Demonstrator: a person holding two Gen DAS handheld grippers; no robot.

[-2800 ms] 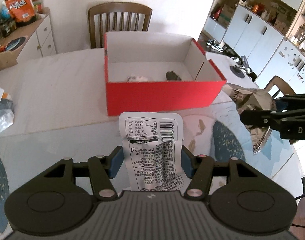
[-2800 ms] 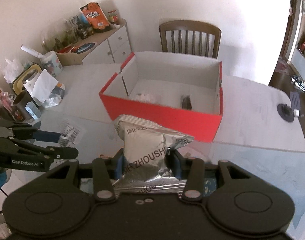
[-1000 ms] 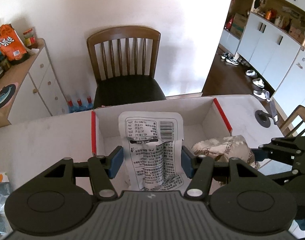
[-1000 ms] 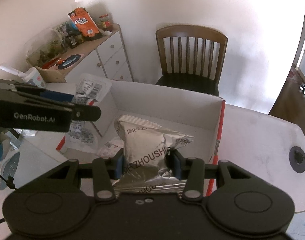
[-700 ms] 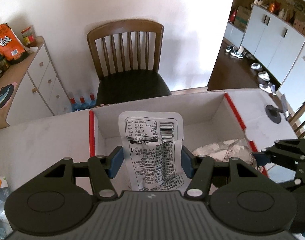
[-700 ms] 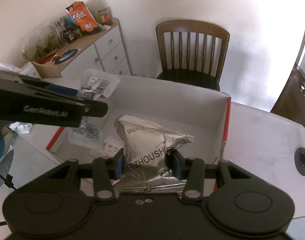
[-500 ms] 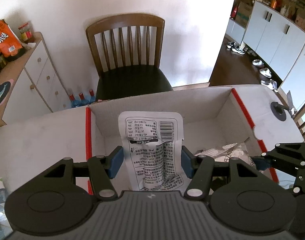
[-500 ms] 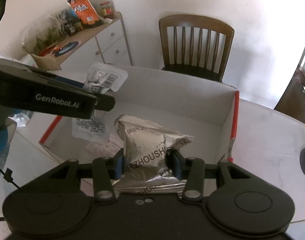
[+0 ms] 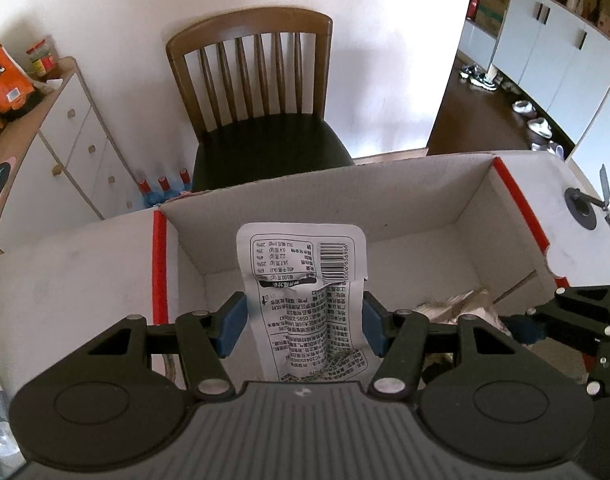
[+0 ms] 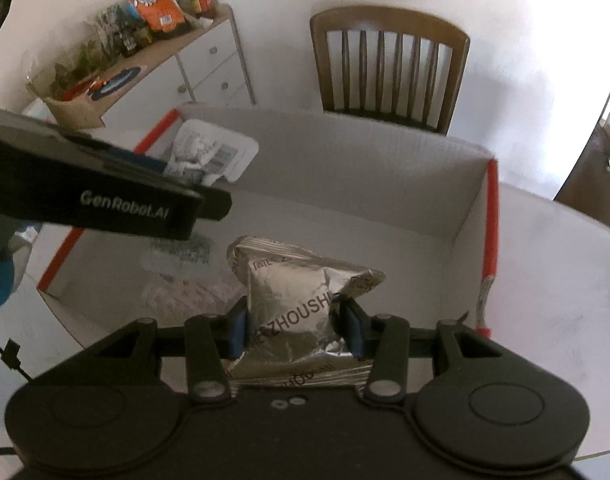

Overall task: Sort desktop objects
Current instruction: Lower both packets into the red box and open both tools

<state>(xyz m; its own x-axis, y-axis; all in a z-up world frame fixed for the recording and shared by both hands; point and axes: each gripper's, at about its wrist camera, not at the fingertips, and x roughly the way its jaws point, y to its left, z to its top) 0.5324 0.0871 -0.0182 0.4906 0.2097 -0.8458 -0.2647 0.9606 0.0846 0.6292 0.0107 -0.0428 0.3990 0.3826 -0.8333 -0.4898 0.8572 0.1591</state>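
- Left wrist view: one red box (image 9: 517,200) with a white inside sits on the table (image 9: 65,264); one wooden chair (image 9: 257,92) stands just behind the box.
- The left gripper (image 9: 303,326) is clamped on one white packet (image 9: 303,296), which stands upright between its blue pads (image 9: 231,324) above the box's left half. The packet bears a barcode and small print too fine to read.
- At the box's right end, the right gripper (image 9: 553,320) holds one silver bag (image 9: 461,306).
- Right wrist view: the right gripper (image 10: 295,332) pinches the silver bag (image 10: 293,304), lettered "ZHOUSH", over the box (image 10: 491,208) floor.
- The left gripper (image 10: 201,184), marked "GenRobot.AI", hangs over the box's left end with the white packet (image 10: 213,156).
- One orange snack bag (image 10: 153,0) stands on the cabinet (image 10: 209,56) behind the box.
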